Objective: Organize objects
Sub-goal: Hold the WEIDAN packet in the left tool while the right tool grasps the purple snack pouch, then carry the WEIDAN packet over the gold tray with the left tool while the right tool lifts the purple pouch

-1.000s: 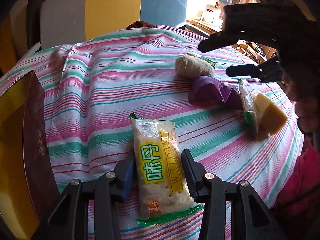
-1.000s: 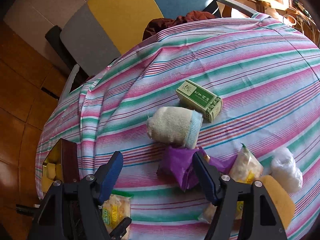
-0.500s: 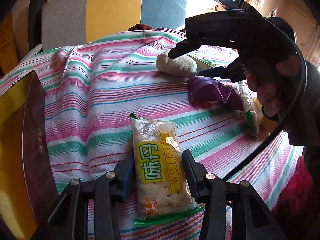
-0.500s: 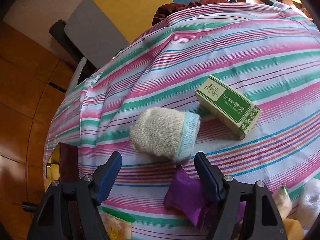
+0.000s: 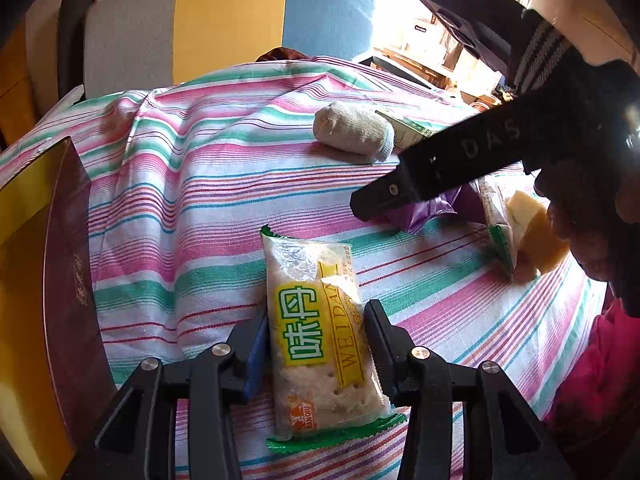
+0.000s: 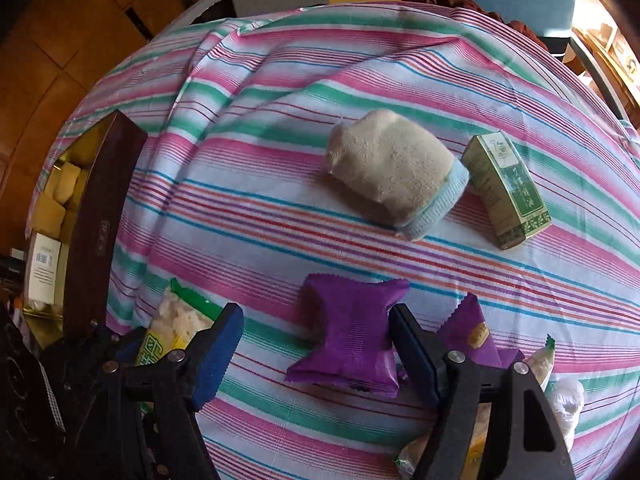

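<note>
A cracker packet (image 5: 308,280) with yellow label and green ends lies lengthwise on the striped tablecloth (image 5: 200,200). My left gripper (image 5: 315,316) is shut on it, both pads against its long sides. My right gripper (image 6: 314,314) is open and points steeply down over a purple snack packet (image 6: 352,340). Its right finger (image 6: 412,348) sits at the packet's edge and its left finger (image 6: 216,344) stands well clear. In the left wrist view one right finger (image 5: 400,192) hides most of the purple packet.
A dark red box (image 6: 96,220) with yellow inside holds several items at the left edge. A rolled beige sock (image 6: 392,168), a green carton (image 6: 504,188), a second purple packet (image 6: 468,332), another cracker packet (image 5: 496,224) and a yellow sponge (image 5: 532,236) lie around. A chair (image 5: 224,20) stands behind.
My right gripper has rolled, come down and shifted from over the sock to straddle the purple packet. The left gripper and its cracker packet have stayed still.
</note>
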### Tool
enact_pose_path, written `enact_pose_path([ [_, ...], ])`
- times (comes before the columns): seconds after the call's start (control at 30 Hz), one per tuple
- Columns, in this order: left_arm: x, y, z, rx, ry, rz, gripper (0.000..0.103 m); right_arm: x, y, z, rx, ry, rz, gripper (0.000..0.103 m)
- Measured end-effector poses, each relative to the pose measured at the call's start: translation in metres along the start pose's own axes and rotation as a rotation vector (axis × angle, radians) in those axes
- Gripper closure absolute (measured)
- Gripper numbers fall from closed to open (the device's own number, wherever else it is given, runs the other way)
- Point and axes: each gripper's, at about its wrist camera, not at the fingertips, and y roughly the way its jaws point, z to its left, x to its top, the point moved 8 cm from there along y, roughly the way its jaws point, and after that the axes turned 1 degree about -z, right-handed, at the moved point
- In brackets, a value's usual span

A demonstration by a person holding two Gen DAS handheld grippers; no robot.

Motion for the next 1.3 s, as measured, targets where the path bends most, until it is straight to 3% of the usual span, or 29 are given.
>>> enact_pose_path([
  [0.13, -0.001, 0.000, 0.001, 0.003, -0.001, 0.001, 0.056, -0.007, 0.007, -0.009, 0.003, 0.064, -0.030, 0.032],
  [0.27, 0.000, 0.001, 0.000, 0.014, 0.001, 0.000, 0.056, -0.013, 0.004, -0.020, -0.021, 0.100, -0.068, 0.049],
  [0.6, 0.000, 0.002, -0.002, 0.035, 0.016, -0.001, 0.056, -0.016, 0.000, -0.027, 0.024, 0.131, -0.091, 0.050],
  [0.7, -0.001, 0.002, -0.002, 0.042, 0.022, 0.001, 0.056, -0.014, 0.003, -0.021, -0.017, 0.114, -0.098, 0.061],
  [1.03, -0.003, -0.009, -0.003, 0.068, 0.024, 0.033, 0.060, -0.011, 0.004, -0.017, -0.050, 0.048, -0.136, 0.061],
  [1.3, 0.006, -0.056, -0.005, 0.086, 0.025, -0.040, 0.060, -0.010, 0.005, -0.014, -0.081, 0.012, -0.158, 0.061],
])
